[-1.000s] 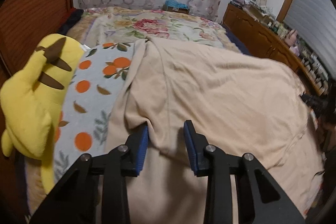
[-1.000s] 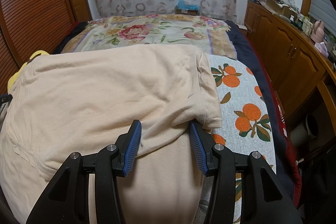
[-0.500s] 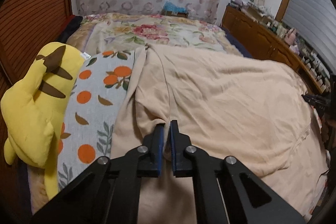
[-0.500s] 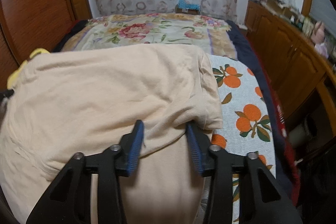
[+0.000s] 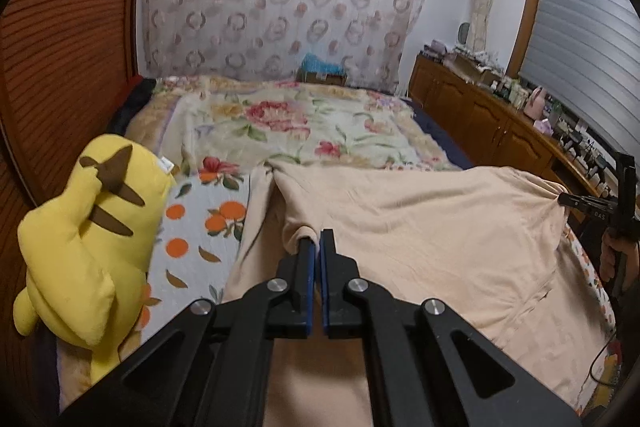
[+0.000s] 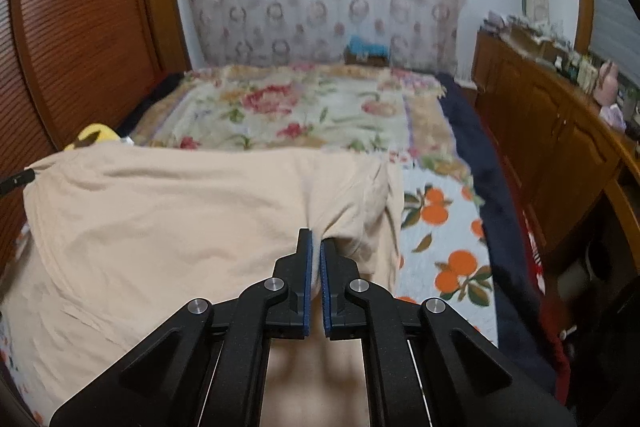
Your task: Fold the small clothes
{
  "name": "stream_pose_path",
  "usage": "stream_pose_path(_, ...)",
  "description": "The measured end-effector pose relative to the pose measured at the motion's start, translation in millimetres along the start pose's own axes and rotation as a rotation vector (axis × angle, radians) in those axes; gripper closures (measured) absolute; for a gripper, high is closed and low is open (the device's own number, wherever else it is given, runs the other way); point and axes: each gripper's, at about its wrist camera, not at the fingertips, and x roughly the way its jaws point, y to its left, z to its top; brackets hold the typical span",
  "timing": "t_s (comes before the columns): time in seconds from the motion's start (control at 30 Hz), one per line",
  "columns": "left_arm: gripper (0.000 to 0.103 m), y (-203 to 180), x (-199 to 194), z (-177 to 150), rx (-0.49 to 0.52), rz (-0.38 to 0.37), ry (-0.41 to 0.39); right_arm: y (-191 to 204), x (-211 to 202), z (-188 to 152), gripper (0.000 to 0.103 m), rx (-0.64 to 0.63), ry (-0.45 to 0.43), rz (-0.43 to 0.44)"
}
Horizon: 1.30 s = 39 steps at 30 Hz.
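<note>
A beige garment lies across the bed and is lifted at both near corners. My left gripper is shut on its left corner, the cloth bunched over the fingertips. My right gripper is shut on the garment's right corner. The cloth hangs stretched between the two grippers. The right gripper also shows at the right edge of the left wrist view, pinching the cloth. The lower part of the garment lies under both grippers.
A yellow plush toy lies at the bed's left side. An orange-print sheet and a floral blanket cover the bed. A wooden cabinet with clutter on top runs along the right. Slatted wooden doors stand at the left.
Both grippers closed on the garment's corners, the left first, then the right. Both have risen, lifting and stretching the cloth above the bed.
</note>
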Motion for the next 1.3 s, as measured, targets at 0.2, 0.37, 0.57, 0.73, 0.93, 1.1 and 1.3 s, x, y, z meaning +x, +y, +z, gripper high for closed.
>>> stream_pose_path(0.2,0.103,0.4,-25.5,2.1,-0.014,-0.011,-0.066,9.4,-33.6,3.0,0.102,-0.013,-0.073,0.008)
stream_pose_path(0.37,0.103,-2.8,-57.1,0.0,-0.01,-0.011,-0.122,20.3,-70.2,0.8,0.102,-0.037,-0.124,0.018)
stream_pose_path(0.57,0.103,1.3,-95.8,-10.1,-0.014,-0.004,-0.173,31.7,-117.3,-10.1,0.102,-0.057,-0.17,0.03)
stream_pose_path(0.73,0.103,4.9,-122.3,-28.2,-0.023,0.002,-0.189,38.1,-151.4,-36.5,0.102,-0.058,-0.16,0.046)
stream_pose_path(0.93,0.103,10.2,-150.7,-58.0,-0.039,0.008,-0.172,42.5,-193.7,-67.7,0.102,-0.063,-0.133,0.071)
stream_pose_path(1.1,0.103,11.2,-164.6,-85.5,-0.044,0.026,-0.136,54.4,-212.1,-92.4,0.102,-0.089,-0.074,0.066)
stream_pose_path(1.3,0.103,19.3,-127.6,-120.3,-0.053,0.067,0.021,52.7,-171.8,-137.4,0.102,-0.064,0.064,0.042)
